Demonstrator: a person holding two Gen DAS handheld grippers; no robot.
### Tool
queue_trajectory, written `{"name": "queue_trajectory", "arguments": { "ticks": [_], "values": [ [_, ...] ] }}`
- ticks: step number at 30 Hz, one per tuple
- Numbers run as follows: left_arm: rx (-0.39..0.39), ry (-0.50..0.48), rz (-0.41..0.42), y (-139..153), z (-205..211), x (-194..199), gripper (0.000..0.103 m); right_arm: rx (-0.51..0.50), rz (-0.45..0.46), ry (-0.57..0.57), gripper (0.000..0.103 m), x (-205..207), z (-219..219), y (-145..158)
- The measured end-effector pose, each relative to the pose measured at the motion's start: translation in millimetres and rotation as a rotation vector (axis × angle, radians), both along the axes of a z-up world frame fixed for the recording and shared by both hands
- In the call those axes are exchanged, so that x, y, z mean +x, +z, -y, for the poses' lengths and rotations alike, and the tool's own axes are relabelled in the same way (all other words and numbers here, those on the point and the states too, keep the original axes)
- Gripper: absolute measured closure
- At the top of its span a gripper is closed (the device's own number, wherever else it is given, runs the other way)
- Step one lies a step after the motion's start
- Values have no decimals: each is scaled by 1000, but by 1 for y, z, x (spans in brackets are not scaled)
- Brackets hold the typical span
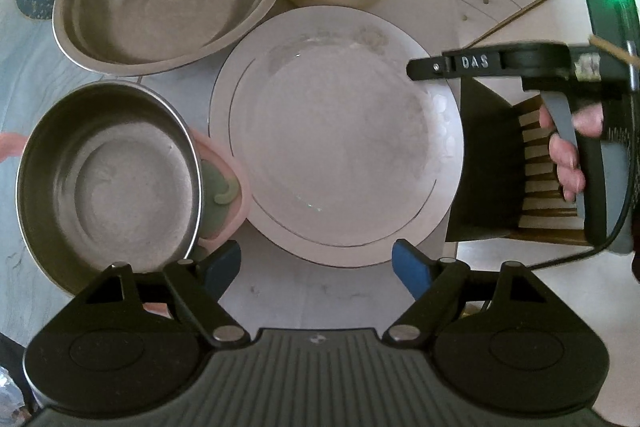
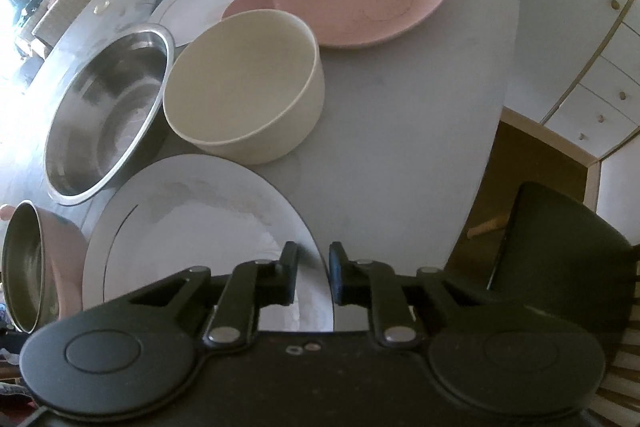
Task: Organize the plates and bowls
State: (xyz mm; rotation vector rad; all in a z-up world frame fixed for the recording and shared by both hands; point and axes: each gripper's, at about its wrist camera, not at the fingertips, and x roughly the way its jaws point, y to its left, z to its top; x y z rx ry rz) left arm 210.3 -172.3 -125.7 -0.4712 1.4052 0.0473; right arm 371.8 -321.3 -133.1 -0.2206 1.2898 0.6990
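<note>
Right claw (image 2: 313, 275) pinches round glossy white plate (image 2: 192, 227) rim; left claw (image 1: 316, 267) wide, empty.

Blue pads are seen on the black left gripper (image 1: 316, 267), silver pivot screws at six o'clock. "DAS" lettering, a green light and a grey trigger are borne by the right gripper (image 1: 416, 70) at three o'clock.

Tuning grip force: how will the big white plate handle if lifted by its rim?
Likely rigid: the white plate looks like glazed ceramic. Its glossy sheen suggests it is slippery. The right claw straddles only its rim, so it may tilt or droop when lifted.
</note>
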Motion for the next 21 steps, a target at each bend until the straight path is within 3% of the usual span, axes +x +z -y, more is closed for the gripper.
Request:
{"name": "queue_trajectory", "arguments": {
  "ticks": [11,16,21],
  "values": [
    [10,1,5,-3,4,3,23,13,22,-96,93,-15,39,2],
    [8,18,18,-8,5,9,33,10,6,-158,93,-15,62,2],
    [53,42,89,-9,7,18,37,16,-12,-163,90,-14,69,0]
  ]
}}
